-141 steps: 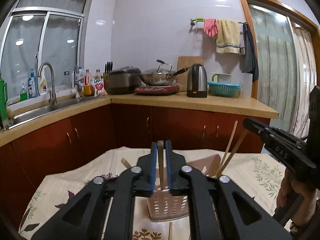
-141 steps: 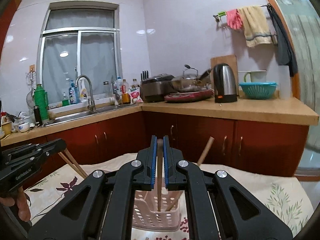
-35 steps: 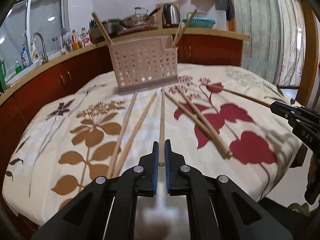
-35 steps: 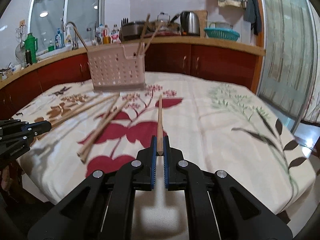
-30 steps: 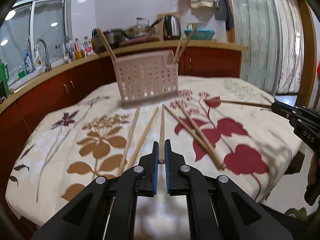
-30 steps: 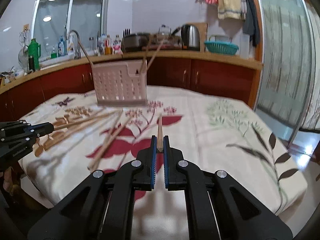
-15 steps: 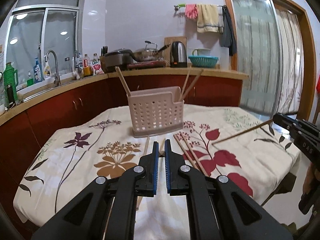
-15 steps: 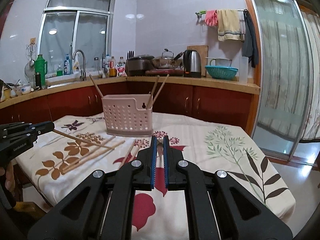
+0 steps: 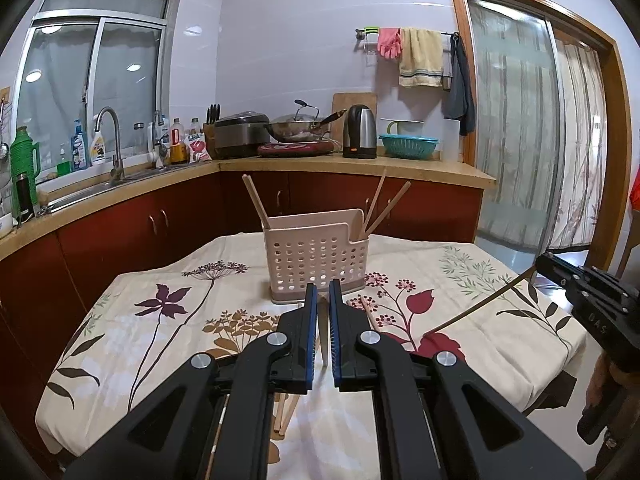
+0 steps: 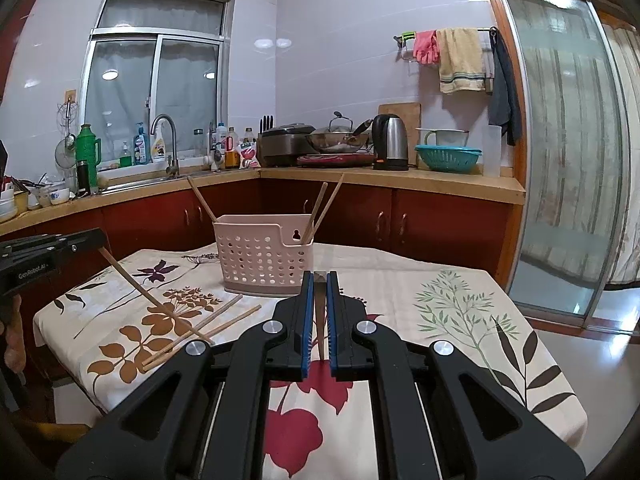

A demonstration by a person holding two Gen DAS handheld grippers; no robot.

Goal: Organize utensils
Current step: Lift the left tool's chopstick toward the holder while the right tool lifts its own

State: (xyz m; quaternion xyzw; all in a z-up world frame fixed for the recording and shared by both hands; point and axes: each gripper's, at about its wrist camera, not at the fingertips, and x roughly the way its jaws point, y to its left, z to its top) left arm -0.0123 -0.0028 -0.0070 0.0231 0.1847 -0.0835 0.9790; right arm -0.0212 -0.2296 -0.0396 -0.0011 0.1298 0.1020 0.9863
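Observation:
A pink perforated utensil basket (image 9: 318, 264) (image 10: 260, 258) stands on the flowered tablecloth with three chopsticks (image 9: 385, 203) leaning in it. My left gripper (image 9: 322, 286) is shut on a wooden chopstick (image 9: 322, 336), held above the table in front of the basket. In the right wrist view this left gripper (image 10: 98, 242) is at the left edge, its chopstick (image 10: 148, 298) slanting down. My right gripper (image 10: 319, 276) is shut on another chopstick (image 10: 320, 320). It shows in the left wrist view as the right gripper (image 9: 549, 265) with its chopstick (image 9: 480, 308) angled down.
Several loose chopsticks (image 10: 204, 330) (image 9: 367, 313) lie on the tablecloth (image 10: 460, 320) in front of the basket. Beyond the table runs an L-shaped kitchen counter (image 9: 360, 164) with a sink, pots and a kettle. A glass sliding door (image 10: 560, 160) is on the right.
Both grippers have risen from the table, each lifting its chopstick's near end. The views now look over the basket rather than along the cloth.

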